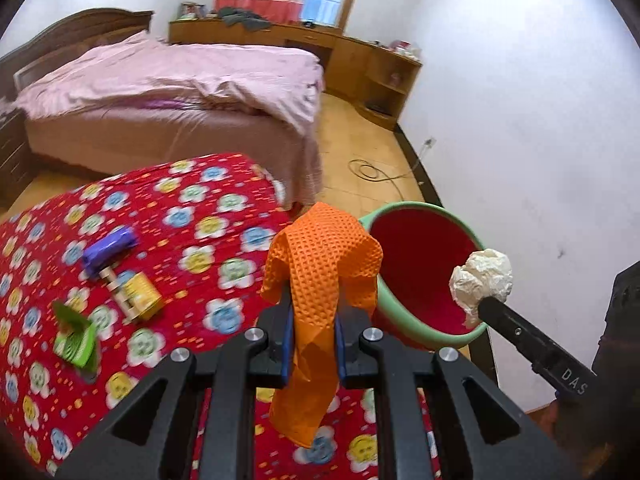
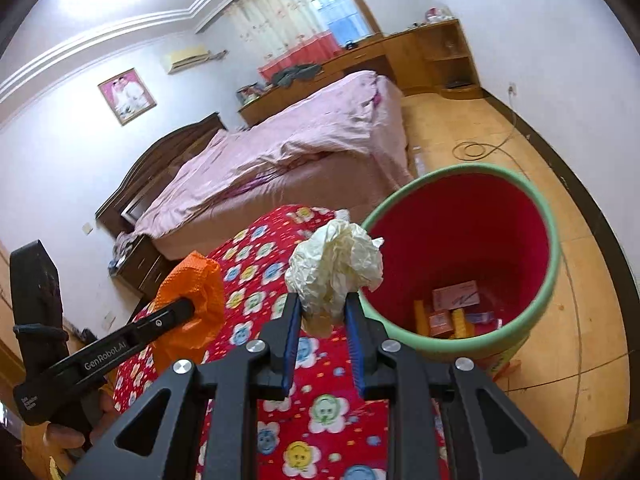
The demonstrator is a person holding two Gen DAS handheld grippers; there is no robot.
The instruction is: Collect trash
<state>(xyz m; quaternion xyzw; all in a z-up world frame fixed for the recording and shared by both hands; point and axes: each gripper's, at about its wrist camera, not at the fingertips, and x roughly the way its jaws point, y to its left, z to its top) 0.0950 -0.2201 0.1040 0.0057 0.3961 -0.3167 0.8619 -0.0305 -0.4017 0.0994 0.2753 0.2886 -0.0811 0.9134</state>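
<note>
My left gripper [image 1: 313,316] is shut on an orange waffle-weave cloth [image 1: 320,264] that hangs over and below its fingers, above the table's right edge. It also shows in the right wrist view [image 2: 192,304]. My right gripper [image 2: 322,312] is shut on a crumpled cream paper ball [image 2: 336,268], held just left of the bin's rim. From the left wrist view the ball [image 1: 482,280] hangs over the bin's right rim. The bin [image 2: 548,240] is green outside and red inside, with several small boxes at its bottom [image 2: 456,312].
A table with a red flowered cloth [image 1: 192,240] holds a purple roll [image 1: 110,248], a yellow box [image 1: 140,296] and a green packet [image 1: 74,336]. A pink bed [image 1: 168,92], wooden desk [image 1: 360,56] and a floor cable [image 1: 372,172] lie beyond.
</note>
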